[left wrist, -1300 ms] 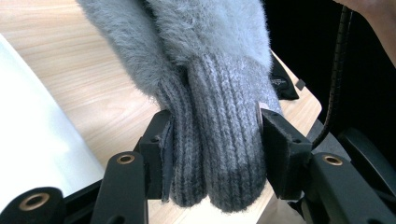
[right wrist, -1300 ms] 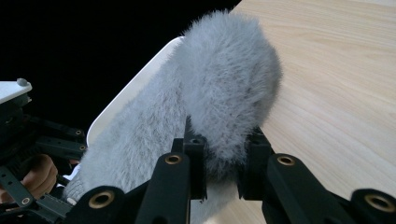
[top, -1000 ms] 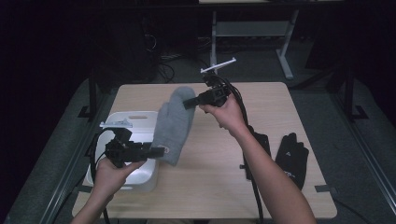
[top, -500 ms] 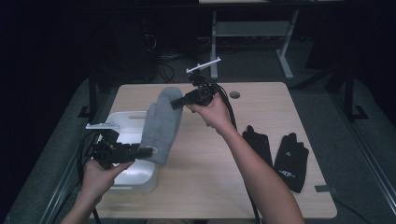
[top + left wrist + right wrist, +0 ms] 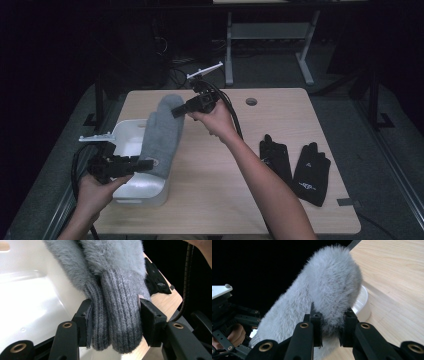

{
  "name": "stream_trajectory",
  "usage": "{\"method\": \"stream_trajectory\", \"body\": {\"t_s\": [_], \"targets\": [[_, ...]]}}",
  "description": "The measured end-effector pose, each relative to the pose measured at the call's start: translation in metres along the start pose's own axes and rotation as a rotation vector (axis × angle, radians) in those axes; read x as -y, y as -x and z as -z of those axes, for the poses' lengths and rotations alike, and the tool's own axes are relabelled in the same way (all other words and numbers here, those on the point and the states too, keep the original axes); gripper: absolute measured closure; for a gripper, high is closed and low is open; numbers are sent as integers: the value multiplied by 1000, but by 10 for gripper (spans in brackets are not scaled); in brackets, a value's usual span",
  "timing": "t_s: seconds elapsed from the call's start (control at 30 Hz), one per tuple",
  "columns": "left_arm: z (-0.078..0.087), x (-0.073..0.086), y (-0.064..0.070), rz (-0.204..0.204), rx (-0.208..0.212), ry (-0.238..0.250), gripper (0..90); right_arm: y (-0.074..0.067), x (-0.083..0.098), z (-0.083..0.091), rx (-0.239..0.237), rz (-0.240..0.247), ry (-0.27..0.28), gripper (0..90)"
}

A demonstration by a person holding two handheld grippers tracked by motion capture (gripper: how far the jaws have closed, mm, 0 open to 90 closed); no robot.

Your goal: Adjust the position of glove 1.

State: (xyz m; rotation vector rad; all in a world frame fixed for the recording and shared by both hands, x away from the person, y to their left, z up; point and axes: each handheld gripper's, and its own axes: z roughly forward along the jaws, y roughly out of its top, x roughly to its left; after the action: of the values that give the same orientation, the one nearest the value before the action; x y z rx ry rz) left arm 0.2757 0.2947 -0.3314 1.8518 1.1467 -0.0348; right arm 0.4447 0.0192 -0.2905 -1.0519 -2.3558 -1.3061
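Right gripper [image 5: 329,326] clamps fuzzy grey mitten [image 5: 327,297] — over wooden table [image 5: 397,282]

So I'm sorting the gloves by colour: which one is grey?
The fluffy grey mitten, held by both tongs over the white bin. The two gloves lying flat at the table's right are black.

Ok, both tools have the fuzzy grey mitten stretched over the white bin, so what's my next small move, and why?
Probably lower both ends together into the white plastic bin. The left tool clamps the fuzzy grey mitten by its ribbed cuff at the bin's near wall, the right tool pinches its fluffy tip above the far rim, and the mitten hangs over the opening, not yet inside.
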Motion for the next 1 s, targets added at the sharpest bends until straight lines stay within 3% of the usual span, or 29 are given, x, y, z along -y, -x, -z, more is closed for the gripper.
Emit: {"method": "stream_trajectory", "body": {"t_s": [0.67,1.0], "targets": [[13,12,-15,42,-15,4,497,-4,-6,-28,-32,-10,-26,757],[12,21,-25,69,-28,-1,496,-3,-6,-44,-33,-8,-48,752]]}}
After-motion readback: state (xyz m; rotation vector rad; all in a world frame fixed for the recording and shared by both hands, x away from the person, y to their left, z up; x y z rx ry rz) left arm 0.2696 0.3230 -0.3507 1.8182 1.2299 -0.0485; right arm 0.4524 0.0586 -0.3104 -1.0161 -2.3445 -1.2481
